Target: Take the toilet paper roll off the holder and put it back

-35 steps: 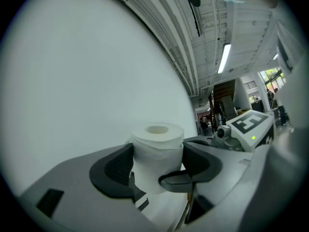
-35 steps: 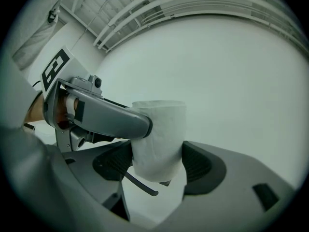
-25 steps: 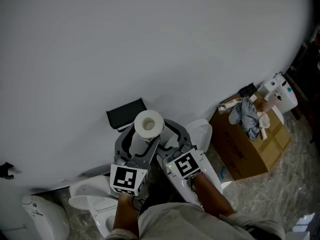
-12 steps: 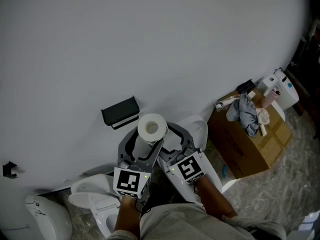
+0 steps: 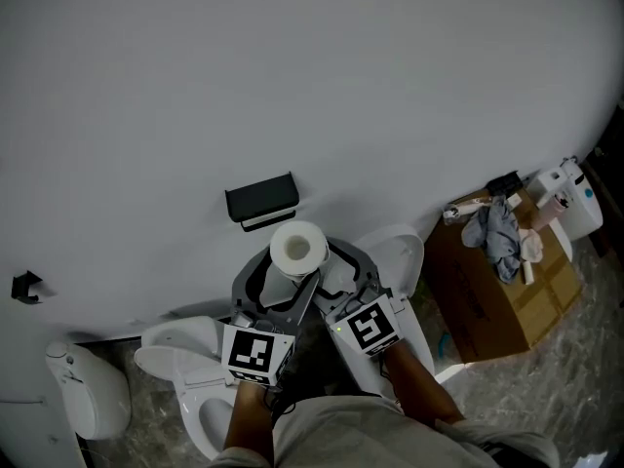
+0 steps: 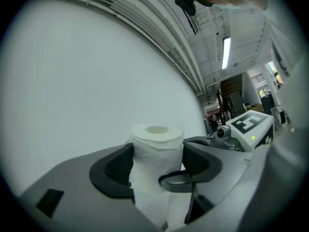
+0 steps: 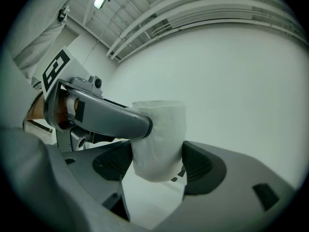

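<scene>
Seen from the head camera, looking steeply down: at 6 o'clock, nearest, is the person's lap in pale cloth [image 5: 370, 435], with both forearms reaching forward. Each hand carries a gripper topped by a marker cube, the left cube [image 5: 255, 352] at 7 o'clock of centre and the right cube [image 5: 365, 325] just beside it at 5 o'clock.

The left gripper [image 6: 157, 166] is clamped on the toilet paper roll [image 5: 297, 247], both dark pads pressing the paper. The right gripper [image 7: 157, 161] has its jaws closed round the same roll lower down, pads against its sides, and the left gripper's jaw crosses in front of them. The roll stands upright, its hollow core facing up, near the middle of the head view.

Beyond the roll, at its 11 o'clock, the black holder [image 5: 261, 201] is fixed to the white wall [image 5: 292, 86], close to the roll but apart from it.

Below the grippers at 7 o'clock sits a white toilet [image 5: 180, 364]. At 3 o'clock stands a cardboard box [image 5: 487, 295] with a grey cloth [image 5: 499, 234] on top. At 9 o'clock a small black fitting [image 5: 27, 287] is on the wall.
</scene>
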`<state>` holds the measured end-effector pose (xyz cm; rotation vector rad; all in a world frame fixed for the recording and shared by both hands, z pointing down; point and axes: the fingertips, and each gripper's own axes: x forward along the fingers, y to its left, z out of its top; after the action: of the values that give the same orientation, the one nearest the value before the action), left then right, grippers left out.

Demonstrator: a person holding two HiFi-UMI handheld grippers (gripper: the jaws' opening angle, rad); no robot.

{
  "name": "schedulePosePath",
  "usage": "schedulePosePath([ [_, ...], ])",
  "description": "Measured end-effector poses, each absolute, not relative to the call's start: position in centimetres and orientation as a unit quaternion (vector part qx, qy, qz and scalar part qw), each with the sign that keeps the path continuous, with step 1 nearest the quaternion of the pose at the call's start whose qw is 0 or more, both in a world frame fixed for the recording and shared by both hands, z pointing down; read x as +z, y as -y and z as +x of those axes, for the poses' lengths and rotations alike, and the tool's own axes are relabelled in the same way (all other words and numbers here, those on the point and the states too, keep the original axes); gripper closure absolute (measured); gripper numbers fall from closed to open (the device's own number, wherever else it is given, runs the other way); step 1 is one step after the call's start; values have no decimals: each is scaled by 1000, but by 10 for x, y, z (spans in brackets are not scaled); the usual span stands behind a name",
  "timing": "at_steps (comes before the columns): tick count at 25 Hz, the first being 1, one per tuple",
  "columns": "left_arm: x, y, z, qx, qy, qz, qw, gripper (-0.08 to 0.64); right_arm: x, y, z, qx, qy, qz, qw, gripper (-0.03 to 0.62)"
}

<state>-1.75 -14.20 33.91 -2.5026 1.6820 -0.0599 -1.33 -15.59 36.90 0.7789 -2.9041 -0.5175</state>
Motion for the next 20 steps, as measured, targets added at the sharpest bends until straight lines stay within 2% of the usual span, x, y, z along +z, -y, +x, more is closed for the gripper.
schedulePosePath([
  [20, 335, 137, -150, -31, -591, -803, 68, 241, 367, 152, -148, -158, 963, 219, 15, 284],
])
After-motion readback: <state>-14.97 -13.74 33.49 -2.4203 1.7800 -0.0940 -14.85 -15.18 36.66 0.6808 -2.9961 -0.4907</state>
